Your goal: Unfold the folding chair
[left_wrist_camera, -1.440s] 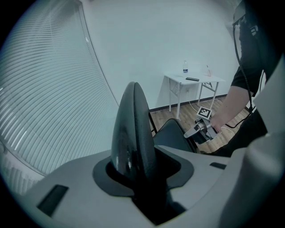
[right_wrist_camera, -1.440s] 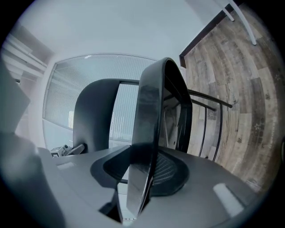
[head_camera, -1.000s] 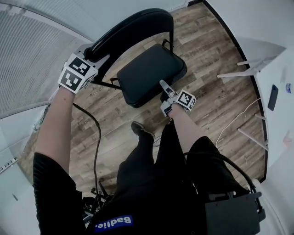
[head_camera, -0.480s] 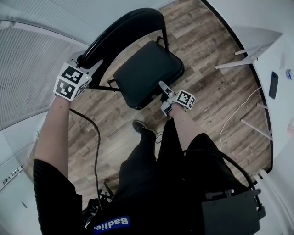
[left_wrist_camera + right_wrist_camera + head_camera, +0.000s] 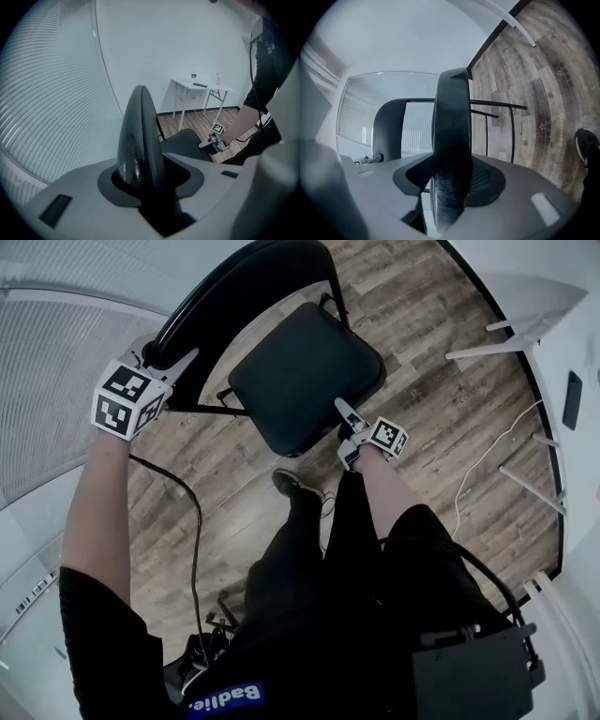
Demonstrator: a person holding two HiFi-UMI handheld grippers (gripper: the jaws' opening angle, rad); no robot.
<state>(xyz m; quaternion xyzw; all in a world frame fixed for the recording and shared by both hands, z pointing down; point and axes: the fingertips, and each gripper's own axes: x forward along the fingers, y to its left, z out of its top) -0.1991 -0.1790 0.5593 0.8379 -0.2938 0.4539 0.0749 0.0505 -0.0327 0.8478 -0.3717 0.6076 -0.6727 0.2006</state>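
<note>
A black folding chair stands on the wood floor, its seat [image 5: 305,376] swung out nearly flat. My left gripper [image 5: 173,357] is shut on the upper edge of the curved backrest [image 5: 225,296], which fills the jaws in the left gripper view [image 5: 140,136]. My right gripper [image 5: 342,413] is at the seat's front edge. Its jaws are opening, and the padded edge [image 5: 452,140] stands between them with slim gaps on both sides. The right gripper [image 5: 213,140] also appears beyond the seat in the left gripper view.
A white folding table [image 5: 201,86] with a bottle on it stands by the far wall; its legs [image 5: 506,334] reach toward the chair. A black cable [image 5: 192,521] and a white cable [image 5: 487,465] lie on the floor. Window blinds [image 5: 56,352] are at left. The person's shoe [image 5: 291,486] is under the seat's front.
The seat has swung lower and flatter, and my right gripper went down with its front edge. My left gripper stays on the backrest, slightly further left in the view.
</note>
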